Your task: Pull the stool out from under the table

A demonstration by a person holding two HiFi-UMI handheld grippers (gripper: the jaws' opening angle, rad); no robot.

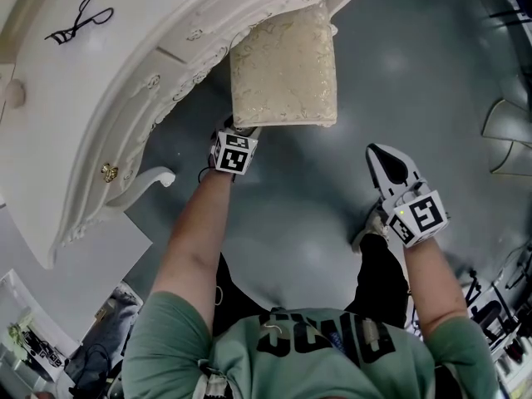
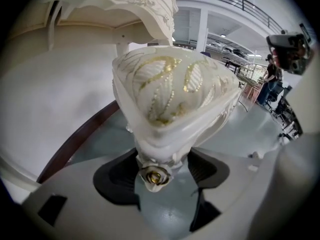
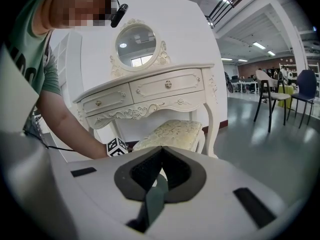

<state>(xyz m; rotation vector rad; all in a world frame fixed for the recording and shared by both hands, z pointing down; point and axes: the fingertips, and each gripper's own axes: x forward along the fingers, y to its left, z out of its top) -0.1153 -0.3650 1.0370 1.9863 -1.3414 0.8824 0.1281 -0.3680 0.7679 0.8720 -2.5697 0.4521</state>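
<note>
Left gripper (image 2: pixel 162 173) jaws wide on stool (image 2: pixel 170 91)

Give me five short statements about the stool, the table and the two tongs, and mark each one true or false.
1. The left tongs have a corner of the stool between their jaws. True.
2. The right tongs hold the stool's other near corner. False: their jaws are together on nothing, apart from the stool.
3. The stool stands wholly clear of the table. False: its far end is tucked under the table's front edge.
4. A small black object lies on the tabletop. True.
5. The stool's cushion is plain dark blue. False: it is cream with a gold pattern.
</note>
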